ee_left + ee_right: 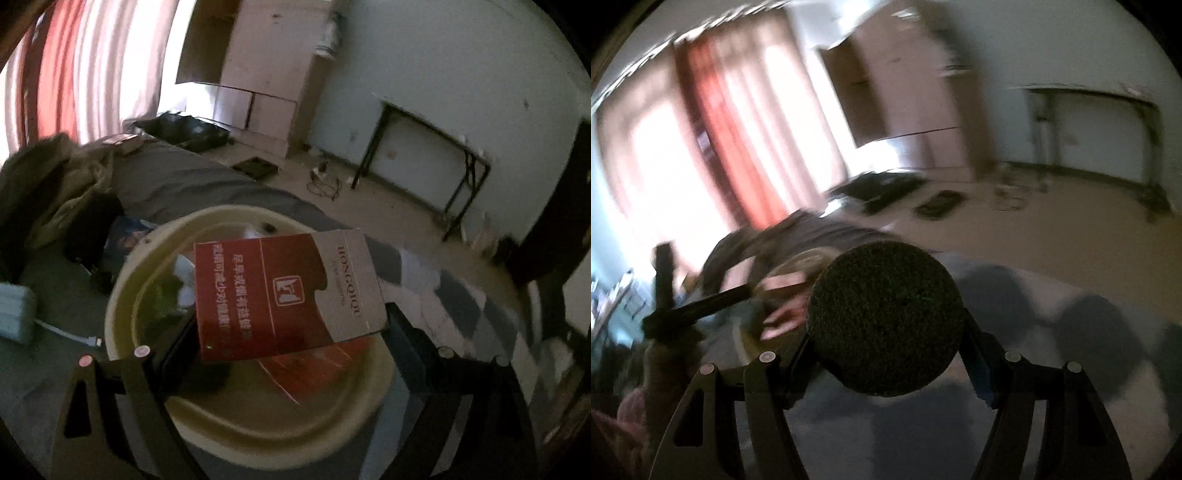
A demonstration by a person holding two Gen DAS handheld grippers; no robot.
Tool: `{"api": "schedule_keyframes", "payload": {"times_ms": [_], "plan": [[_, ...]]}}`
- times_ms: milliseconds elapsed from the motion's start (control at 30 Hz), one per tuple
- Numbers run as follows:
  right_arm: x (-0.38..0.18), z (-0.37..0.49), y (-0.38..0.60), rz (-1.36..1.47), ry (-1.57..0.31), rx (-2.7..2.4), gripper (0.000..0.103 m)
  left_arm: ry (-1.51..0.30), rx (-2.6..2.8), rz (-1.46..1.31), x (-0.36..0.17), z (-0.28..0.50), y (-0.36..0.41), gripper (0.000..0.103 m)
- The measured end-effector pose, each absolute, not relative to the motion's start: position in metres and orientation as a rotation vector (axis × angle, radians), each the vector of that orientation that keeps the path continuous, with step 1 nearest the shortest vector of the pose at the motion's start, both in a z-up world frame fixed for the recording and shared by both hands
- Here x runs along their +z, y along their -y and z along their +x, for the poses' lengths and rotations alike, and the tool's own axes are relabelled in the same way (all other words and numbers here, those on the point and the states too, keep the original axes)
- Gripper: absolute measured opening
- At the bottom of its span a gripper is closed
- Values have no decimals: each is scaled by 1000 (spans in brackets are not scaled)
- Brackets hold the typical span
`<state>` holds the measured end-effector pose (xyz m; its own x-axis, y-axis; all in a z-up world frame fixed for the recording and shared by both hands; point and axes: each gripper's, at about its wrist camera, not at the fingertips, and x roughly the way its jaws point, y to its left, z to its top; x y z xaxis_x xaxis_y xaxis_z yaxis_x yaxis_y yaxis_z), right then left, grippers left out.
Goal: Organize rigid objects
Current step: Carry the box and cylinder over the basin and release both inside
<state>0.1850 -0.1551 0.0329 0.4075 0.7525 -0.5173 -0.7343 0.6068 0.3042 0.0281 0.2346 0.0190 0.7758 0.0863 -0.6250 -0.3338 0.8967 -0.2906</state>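
Basin [122,314], round cream plastic, lies directly below the left gripper [291,332] clamping a flat red-and-grey cardboard cigarette box [288,291]; right gripper [886,354] grips a dark fuzzy ball [884,317].

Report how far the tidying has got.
Done: some items, one red, already lie in the cream basin. In hand: the left gripper holds a red carton above it; the right gripper grips a dark ball. Left: both still need dropping in.

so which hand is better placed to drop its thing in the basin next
Left. Its gripper holds the red box right above the cream basin. The right gripper grips a dark ball, basin farther ahead.
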Motion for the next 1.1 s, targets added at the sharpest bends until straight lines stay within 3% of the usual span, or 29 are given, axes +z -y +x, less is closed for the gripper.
{"api": "schedule_keyframes", "payload": {"times_ms": [333, 900, 933, 1033, 1100], "plan": [[27, 191, -51, -281, -763, 1071, 69, -652, 307, -527, 8, 30, -280, 92], [-18, 192, -134, -473, -785, 989, 69, -747, 266, -553, -22, 49, -280, 93], [-19, 192, -133, -474, -779, 989, 73, -741, 260, -566, -21, 48, -282, 95], [-18, 190, -124, -442, -754, 1004, 98, -693, 261, -584, -11, 42, -282, 103], [-11, 186, -112, -401, -724, 1036, 101, -674, 286, -543, -1, 39, -276, 103]]}}
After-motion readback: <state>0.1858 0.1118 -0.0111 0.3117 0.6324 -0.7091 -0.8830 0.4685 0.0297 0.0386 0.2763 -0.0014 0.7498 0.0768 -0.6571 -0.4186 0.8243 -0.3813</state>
